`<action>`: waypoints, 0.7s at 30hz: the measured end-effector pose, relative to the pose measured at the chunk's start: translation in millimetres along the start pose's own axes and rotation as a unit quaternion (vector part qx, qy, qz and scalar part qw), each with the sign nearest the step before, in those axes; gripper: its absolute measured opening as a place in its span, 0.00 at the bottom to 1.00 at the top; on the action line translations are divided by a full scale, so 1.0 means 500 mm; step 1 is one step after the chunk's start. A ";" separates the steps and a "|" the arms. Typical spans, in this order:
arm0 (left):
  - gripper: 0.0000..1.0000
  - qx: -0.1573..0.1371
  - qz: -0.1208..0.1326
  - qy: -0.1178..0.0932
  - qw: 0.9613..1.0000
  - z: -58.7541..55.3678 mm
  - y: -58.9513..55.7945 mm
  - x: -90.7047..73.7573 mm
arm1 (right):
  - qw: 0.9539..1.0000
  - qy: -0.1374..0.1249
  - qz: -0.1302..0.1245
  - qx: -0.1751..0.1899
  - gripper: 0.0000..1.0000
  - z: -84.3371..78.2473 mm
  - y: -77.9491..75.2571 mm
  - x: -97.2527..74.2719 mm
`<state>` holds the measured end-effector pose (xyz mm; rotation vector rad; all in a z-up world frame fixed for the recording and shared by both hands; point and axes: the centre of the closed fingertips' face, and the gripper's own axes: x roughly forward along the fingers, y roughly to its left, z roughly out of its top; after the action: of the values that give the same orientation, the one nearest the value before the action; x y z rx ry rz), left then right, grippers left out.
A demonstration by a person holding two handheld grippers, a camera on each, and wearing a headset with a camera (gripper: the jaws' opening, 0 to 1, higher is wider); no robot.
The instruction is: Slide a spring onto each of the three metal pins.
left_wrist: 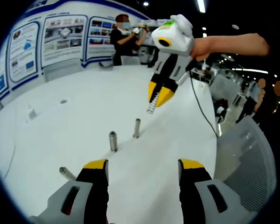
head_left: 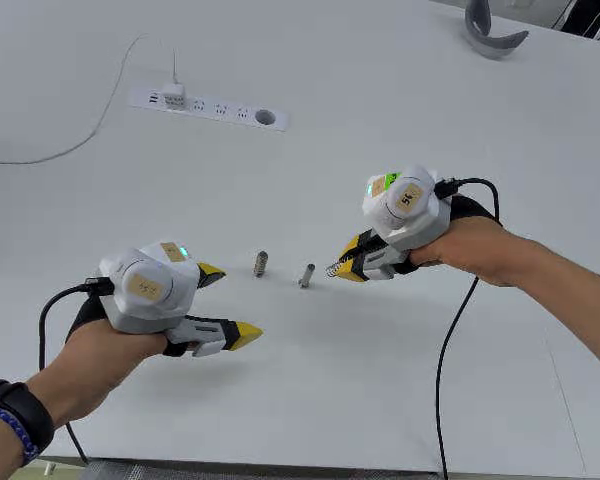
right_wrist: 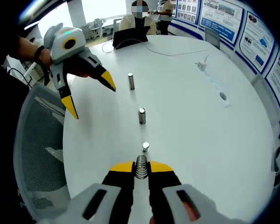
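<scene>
Left tongs [head_left: 235,301] wide open, empty. Right tongs [right_wrist: 142,167] pinch spring [right_wrist: 141,164] just before bare pin [right_wrist: 145,147]; align bore, lower straight.

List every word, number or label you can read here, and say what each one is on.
No text here can be read with confidence.
Tan stickers on the right hand-held gripper and the left hand-held gripper: dark marks, too blurred to read.
Wall posters: headings and print too small to read.
</scene>
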<state>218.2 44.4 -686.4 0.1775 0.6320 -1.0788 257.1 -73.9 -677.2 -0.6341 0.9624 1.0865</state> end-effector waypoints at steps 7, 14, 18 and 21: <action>0.67 -0.010 0.006 -0.003 1.000 -0.006 0.008 -0.011 | 1.000 0.007 0.002 -0.005 0.12 0.004 -0.012 0.013; 0.71 -0.016 0.008 -0.002 1.000 -0.013 0.013 -0.018 | 1.000 0.011 0.002 -0.009 0.12 0.016 -0.020 0.023; 0.72 -0.021 0.011 -0.002 1.000 -0.018 0.015 -0.025 | 1.000 0.015 0.005 -0.014 0.12 0.021 -0.020 0.031; 0.71 -0.023 0.013 -0.003 1.000 -0.019 0.017 -0.030 | 1.000 0.018 0.008 -0.017 0.12 0.023 -0.020 0.036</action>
<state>217.1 64.3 -687.2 0.1422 0.6468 -1.0382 272.9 -60.1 -688.1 -0.6757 0.9837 1.1108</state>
